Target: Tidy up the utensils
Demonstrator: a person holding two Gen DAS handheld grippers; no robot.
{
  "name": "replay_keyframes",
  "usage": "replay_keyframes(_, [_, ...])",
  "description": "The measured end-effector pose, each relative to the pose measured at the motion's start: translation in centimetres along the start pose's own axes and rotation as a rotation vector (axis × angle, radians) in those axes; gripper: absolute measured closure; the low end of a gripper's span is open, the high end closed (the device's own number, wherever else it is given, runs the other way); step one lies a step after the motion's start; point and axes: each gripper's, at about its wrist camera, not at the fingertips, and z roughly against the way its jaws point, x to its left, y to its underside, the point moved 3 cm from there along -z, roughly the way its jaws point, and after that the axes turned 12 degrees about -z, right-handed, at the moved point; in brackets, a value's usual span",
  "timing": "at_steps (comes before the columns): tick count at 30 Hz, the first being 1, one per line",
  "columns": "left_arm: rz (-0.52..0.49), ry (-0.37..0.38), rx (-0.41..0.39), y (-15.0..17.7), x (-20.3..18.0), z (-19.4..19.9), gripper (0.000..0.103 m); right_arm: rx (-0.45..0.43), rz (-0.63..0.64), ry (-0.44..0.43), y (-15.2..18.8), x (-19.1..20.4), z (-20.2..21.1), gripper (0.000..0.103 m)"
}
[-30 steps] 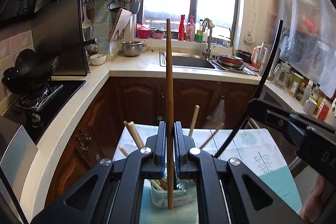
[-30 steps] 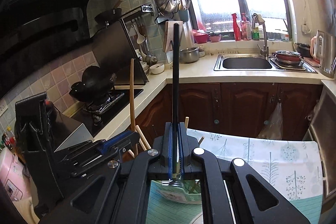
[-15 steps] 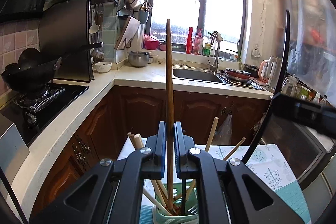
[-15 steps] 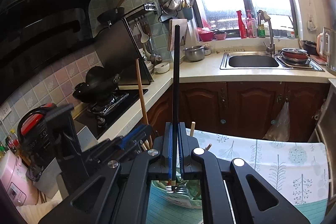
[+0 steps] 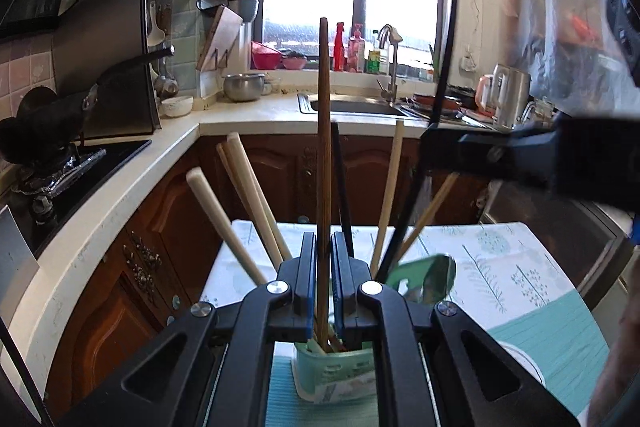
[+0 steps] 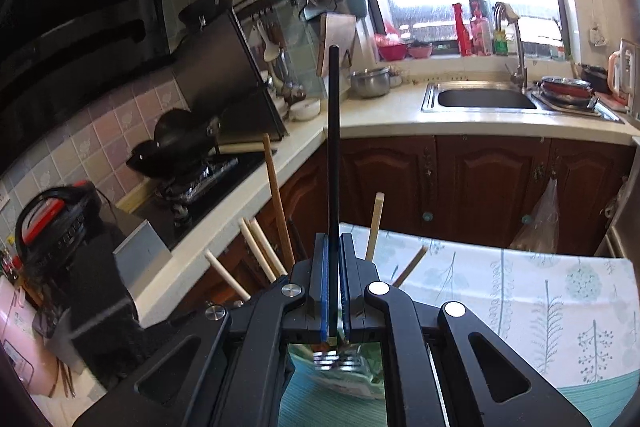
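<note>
My left gripper [image 5: 323, 283] is shut on a brown wooden chopstick [image 5: 323, 131] held upright, its lower end inside a pale green utensil holder [image 5: 332, 375] on the table. The holder also carries several wooden sticks [image 5: 248, 203], a black chopstick [image 5: 341, 187] and a metal spoon [image 5: 430, 277]. My right gripper [image 6: 335, 287] is shut on a black-handled fork [image 6: 333, 155], upright, with its metal tines [image 6: 335, 359] just above the holder [image 6: 340, 375]. The right gripper shows in the left wrist view [image 5: 500, 155] at the right, above the holder.
The holder stands on a teal mat [image 5: 288, 403] over a tree-patterned tablecloth [image 6: 540, 303]. Brown cabinets [image 6: 480, 187], a white counter with sink [image 6: 484, 99] and a stove with a black wok [image 6: 176, 139] lie beyond. A black-and-red appliance [image 6: 52, 227] stands at the left.
My left gripper has come down, sinking the brown chopstick into the holder. My right gripper has lowered the fork toward the holder's mouth.
</note>
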Motion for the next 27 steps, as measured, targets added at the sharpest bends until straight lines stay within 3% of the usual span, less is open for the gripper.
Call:
replay_keyframes(6, [-0.005,0.074,0.069,1.8,-0.3,-0.1,0.095,0.137,0.045,-0.007,4.3,-0.3,-3.8,0.098])
replay_keyframes(8, [-0.008,0.092,0.082,2.2,-0.3,0.0,0.085,0.174,0.061,-0.004,5.6,-0.3,-5.0,0.098])
replay_keyframes(13, [-0.009,0.133,0.113,2.6,-0.6,0.4,0.077,0.215,0.069,-0.017,7.6,-0.4,-6.5,0.097])
replay_keyframes(15, [-0.004,0.156,0.125,2.6,-0.8,0.8,0.068,0.213,0.058,-0.017,7.7,-0.5,-6.8,0.096])
replay_keyframes(17, [0.002,0.175,0.134,2.6,-1.0,1.5,0.049,0.206,0.039,-0.022,7.9,-0.8,-6.6,0.091])
replay_keyframes(19, [-0.001,0.152,0.137,2.5,-1.2,2.1,0.037,0.190,0.031,-0.026,7.8,-0.8,-5.9,0.079])
replay_keyframes(27, [0.019,0.190,0.202,3.0,-1.8,3.9,0.029,0.131,0.003,-0.038,6.8,-1.5,-1.4,0.077])
